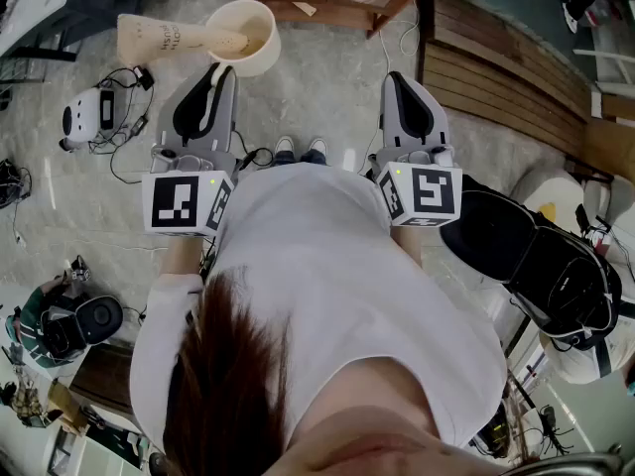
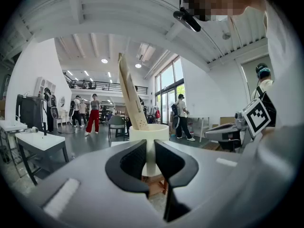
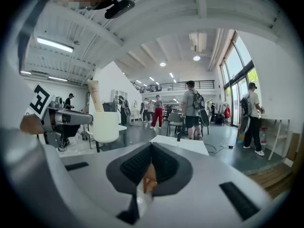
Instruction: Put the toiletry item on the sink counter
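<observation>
While the left hand-held gripper (image 2: pixel 150 148) stands released, jaws narrowly apart with nothing between them, the right hand-held gripper (image 3: pixel 151 148) is clenched, tips together. Ahead of the left one, the beige toiletry tube (image 2: pixel 130 91) stands in a cream cup (image 2: pixel 161 133), long axis near upright, top leaning left.

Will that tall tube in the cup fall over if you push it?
Probably tippy: the tube leans far out over the rim of the cup, so a push could swing it round or topple the cup. It looks like a soft squeeze tube, so it may dent when pinched.
</observation>
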